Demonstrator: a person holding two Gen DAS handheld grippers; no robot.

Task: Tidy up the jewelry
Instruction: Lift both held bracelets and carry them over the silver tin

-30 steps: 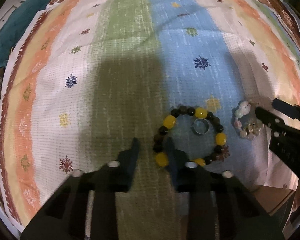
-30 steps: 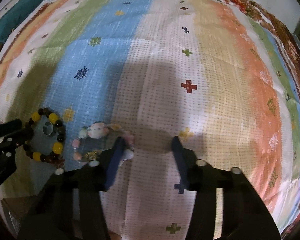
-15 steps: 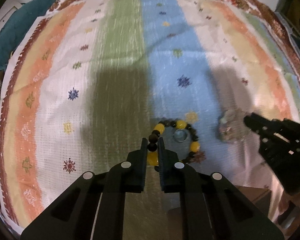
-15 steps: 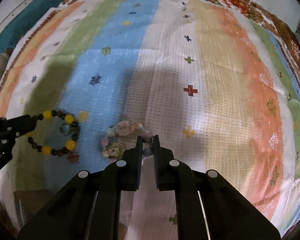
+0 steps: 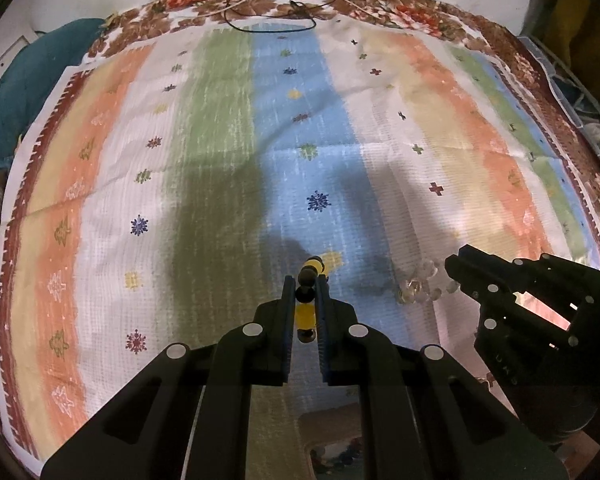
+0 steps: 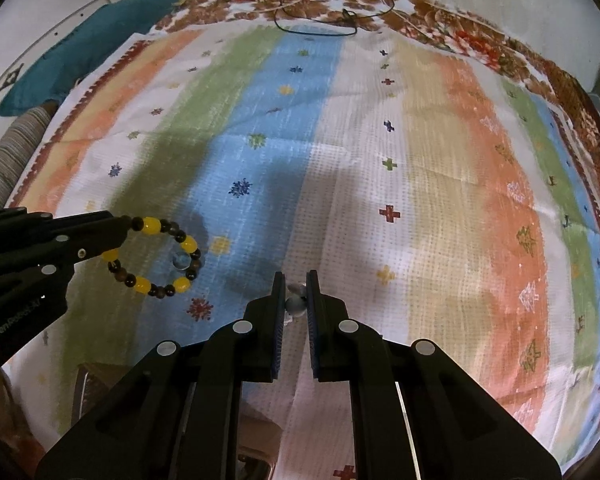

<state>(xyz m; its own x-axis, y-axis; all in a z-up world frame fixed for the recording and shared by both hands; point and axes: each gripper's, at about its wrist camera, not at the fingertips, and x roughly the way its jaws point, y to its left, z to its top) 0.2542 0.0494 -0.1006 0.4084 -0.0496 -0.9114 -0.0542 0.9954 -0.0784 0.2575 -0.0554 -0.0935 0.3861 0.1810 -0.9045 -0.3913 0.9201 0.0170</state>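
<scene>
Striped cloth with small star and cross motifs fills both views; floral brown border along the top edge, black cord looped at top centre. Teal fabric at upper left.

Left gripper, lower centre of its own view: jaws closed on the yellow-and-dark bead bracelet. Beads stack in a line between the pads. In the right wrist view the bracelet hangs as an open loop from the tips at left of frame, over the blue and green stripes. A small metal ring shows inside the loop; cannot tell whether it lies on the cloth.

Right gripper, lower centre of its view: jaws closed on the pale clear-bead bracelet. In the left wrist view, right of centre, pale beads cluster at its tips.

Wooden box, partly hidden, at bottom centre below the left gripper.
</scene>
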